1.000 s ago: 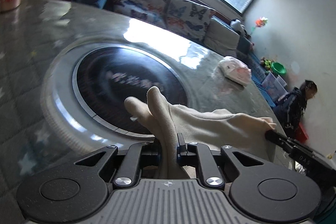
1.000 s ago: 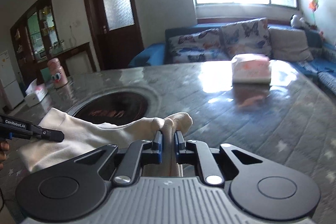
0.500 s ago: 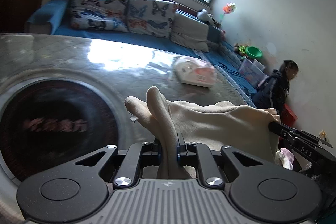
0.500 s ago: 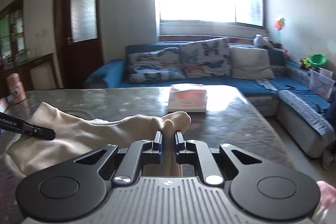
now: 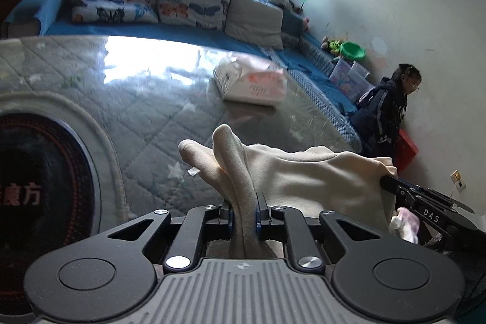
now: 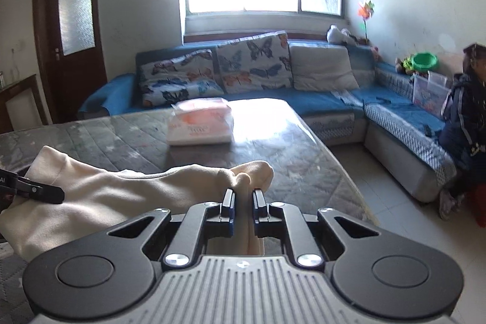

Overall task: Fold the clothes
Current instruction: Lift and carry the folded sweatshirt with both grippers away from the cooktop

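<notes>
A cream fleece garment (image 5: 303,181) hangs stretched between both grippers above the table. My left gripper (image 5: 244,207) is shut on one bunched edge of it, the cloth sticking up past the fingers. My right gripper (image 6: 243,202) is shut on the other edge of the cream garment (image 6: 127,202). In the left wrist view the right gripper (image 5: 395,185) shows at the right, pinching the cloth. In the right wrist view the left gripper (image 6: 57,196) shows at the left edge, also clamped on the cloth.
The grey quilted table (image 5: 145,117) under a glossy cover holds a round dark inset (image 5: 39,196) at the left and a plastic-wrapped tissue pack (image 6: 200,123). A blue sofa (image 6: 334,99) stands behind. A person (image 6: 464,117) crouches by the right wall.
Both grippers have swung to the right with the garment held taut between them; the round inset slid left out of the middle and the sofa corner and person came into view.
</notes>
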{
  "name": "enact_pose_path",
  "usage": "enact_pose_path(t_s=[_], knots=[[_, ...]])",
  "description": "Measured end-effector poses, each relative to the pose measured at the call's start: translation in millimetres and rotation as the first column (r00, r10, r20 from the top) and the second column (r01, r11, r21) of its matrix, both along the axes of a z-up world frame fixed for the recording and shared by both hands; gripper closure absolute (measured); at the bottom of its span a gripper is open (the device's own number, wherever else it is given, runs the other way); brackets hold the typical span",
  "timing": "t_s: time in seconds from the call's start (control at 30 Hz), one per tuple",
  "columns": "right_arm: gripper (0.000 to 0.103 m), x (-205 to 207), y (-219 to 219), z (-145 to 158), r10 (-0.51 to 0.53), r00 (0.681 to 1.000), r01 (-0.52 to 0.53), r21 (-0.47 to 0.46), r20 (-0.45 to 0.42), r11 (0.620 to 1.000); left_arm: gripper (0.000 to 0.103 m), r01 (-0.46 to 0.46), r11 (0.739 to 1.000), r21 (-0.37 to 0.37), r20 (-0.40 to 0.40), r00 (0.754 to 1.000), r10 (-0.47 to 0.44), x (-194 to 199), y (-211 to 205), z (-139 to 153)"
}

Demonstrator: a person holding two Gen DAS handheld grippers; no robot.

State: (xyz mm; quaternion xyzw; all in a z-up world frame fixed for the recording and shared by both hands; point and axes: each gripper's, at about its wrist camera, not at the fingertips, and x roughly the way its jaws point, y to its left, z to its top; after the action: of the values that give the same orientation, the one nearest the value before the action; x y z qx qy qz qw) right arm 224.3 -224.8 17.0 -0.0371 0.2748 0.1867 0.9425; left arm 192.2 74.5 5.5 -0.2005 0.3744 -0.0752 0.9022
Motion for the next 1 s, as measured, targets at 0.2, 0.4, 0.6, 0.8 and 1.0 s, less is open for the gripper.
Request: enact_pose_path(t_s=[0.2,0.4,0.6,0.8,1.0], knots=[[0.092,14,1,-28,-0.028,0.997,0.026,-0.036,-0.068,0.999,0.085,0.001,1.0,0.022,-0.064,0.998,0.001,6,3,-21],[0.089,14,-1,-34,-0.06,0.996,0.056,-0.062,-0.067,0.997,0.072,-0.017,0.999,0.048,-0.075,0.997,0.021,2,9,-27],[0.083,-3,10,-40,0.013,0.997,-0.018,-0.064,-0.081,0.998,0.064,-0.068,0.994,0.089,-0.063,0.995,0.073,-3,14,-21],[0.083,-8,23,-40,0.07,0.993,-0.076,-0.069,-0.094,0.995,0.064,-0.051,0.993,0.11,0.001,0.999,0.051,-18,6,-3],[0.077,7,44,-29,0.155,0.982,-0.16,-0.047,-0.106,0.986,0.066,0.072,0.993,0.097,0.048,0.996,-0.077,-27,-23,3]])
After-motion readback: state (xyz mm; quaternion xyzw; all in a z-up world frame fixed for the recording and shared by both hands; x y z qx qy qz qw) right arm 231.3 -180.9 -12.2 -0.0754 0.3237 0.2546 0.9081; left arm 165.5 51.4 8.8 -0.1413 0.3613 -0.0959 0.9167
